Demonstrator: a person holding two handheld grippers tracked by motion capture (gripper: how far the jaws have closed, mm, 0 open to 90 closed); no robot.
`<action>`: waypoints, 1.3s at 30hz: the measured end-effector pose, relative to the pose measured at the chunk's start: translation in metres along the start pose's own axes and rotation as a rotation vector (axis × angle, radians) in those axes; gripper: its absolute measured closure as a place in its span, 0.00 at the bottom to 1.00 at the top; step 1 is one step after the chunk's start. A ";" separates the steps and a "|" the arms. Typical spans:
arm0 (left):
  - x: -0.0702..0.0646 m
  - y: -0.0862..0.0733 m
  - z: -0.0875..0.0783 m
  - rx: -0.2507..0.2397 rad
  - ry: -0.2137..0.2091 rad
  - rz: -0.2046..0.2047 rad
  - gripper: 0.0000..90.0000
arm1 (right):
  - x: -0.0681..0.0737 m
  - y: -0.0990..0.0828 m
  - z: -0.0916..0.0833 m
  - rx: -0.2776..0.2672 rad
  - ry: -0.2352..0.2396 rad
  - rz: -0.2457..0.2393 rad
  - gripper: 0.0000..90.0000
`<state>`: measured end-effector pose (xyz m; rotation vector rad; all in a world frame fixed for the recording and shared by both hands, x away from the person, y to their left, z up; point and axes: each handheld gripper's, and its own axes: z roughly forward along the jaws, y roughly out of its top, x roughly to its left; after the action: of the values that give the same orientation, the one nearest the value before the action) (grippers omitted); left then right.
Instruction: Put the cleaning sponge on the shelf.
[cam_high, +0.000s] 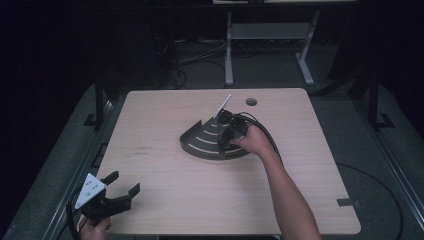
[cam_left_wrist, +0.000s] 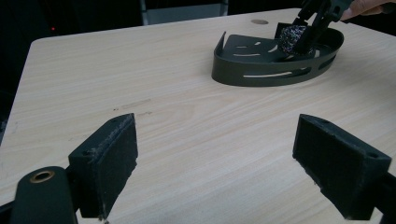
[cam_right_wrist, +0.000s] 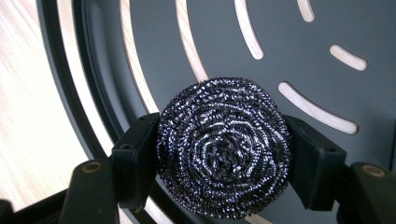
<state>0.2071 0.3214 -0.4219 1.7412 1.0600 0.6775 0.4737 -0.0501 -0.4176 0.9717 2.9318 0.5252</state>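
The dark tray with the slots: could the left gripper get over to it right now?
Probably yes. The left gripper sits open at the table's near corner, with bare tabletop between it and the dark tray. The right gripper holds a steel scourer over the tray's far side.

High view and both gripper views share the rack (cam_high: 212, 142).

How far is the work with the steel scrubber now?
Done: the right tongs have gripped the scrubber and brought it over the dark slotted tray. In hand: it hangs just above the tray floor. Left: setting it down and letting go. The left tongs wait open, away from the tray.
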 end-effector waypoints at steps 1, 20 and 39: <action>0.000 0.000 0.000 0.000 -0.001 -0.001 0.15 | 0.000 0.000 0.001 0.001 0.000 0.002 0.36; 0.001 0.001 -0.001 -0.001 0.002 0.003 0.15 | -0.001 0.000 0.012 0.021 -0.003 0.026 0.35; 0.000 0.001 0.001 0.000 0.001 -0.004 0.15 | -0.005 -0.004 0.012 0.028 0.005 0.039 0.33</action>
<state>0.2085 0.3212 -0.4216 1.7389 1.0634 0.6759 0.4771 -0.0524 -0.4311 1.0344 2.9378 0.4900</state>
